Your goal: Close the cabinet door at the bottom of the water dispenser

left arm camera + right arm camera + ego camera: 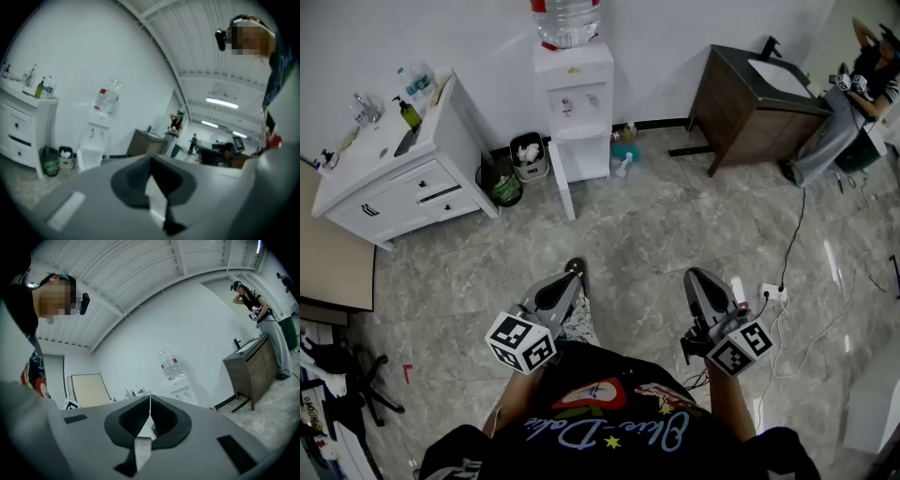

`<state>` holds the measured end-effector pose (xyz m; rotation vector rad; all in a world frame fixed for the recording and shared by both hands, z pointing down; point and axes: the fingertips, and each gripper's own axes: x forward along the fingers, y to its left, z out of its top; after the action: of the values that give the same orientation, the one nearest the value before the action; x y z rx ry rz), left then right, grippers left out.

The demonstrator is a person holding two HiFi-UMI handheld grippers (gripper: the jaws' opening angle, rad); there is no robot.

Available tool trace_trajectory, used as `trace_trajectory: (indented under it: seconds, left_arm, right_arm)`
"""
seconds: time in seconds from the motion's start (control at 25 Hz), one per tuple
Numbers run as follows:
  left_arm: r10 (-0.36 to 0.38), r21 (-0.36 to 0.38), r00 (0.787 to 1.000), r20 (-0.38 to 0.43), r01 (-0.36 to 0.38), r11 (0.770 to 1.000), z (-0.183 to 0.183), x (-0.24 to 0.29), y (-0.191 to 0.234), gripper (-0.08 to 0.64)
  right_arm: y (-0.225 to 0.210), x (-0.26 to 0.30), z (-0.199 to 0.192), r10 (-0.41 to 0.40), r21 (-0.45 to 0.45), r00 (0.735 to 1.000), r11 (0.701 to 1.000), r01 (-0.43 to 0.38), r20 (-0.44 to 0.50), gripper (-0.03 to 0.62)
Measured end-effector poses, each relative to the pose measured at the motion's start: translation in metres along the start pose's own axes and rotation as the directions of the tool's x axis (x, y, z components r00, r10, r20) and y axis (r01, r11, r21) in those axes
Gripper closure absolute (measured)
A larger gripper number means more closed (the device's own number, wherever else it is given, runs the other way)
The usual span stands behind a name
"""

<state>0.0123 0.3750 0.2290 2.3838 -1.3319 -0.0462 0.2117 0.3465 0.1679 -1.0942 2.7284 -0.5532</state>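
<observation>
The white water dispenser (573, 94) stands against the far wall with a clear bottle (567, 19) on top. The door (562, 183) of its bottom cabinet is swung open toward me, on the left side of the opening (587, 156). Both grippers are held low in front of my body, far from the dispenser: the left gripper (572, 275) and the right gripper (695, 277) are shut and empty. The dispenser (95, 137) shows small and distant over the left gripper (151, 162) in its own view, and the dispenser (181, 392) likewise beyond the right gripper (150, 399).
A white vanity (394, 178) stands left of the dispenser, with a small bin (529, 156) and a green bucket (504, 187) between them. A brown sink cabinet (757, 105) and a person (867, 66) are at the right. A power strip (772, 292) and cables lie on the floor.
</observation>
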Motion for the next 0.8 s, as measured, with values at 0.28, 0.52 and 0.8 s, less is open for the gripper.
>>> trace_trajectory:
  seconds: [0.28,0.52,0.8]
  left_arm:
    - [-0.024,-0.005,0.996,-0.087,0.023,1.0,0.057,0.09,0.136,0.561]
    - [0.024,0.011,0.991,-0.135,-0.023,1.0,0.061,0.145,0.26,0.561]
    - [0.016,0.07,0.986,-0.164,-0.004,0.998,0.037,0.218,0.371,0.561]
  right_arm:
    - [-0.038,0.183,0.031,0.027,0.03,1.0,0.999,-0.027,0.0,0.575]
    - [-0.063,0.322,0.023,0.069,0.019,0.998,0.997,-0.069,-0.007,0.575]
    - [-0.135,0.451,-0.054,-0.042,-0.03,0.992,0.999,0.038,-0.116,0.575]
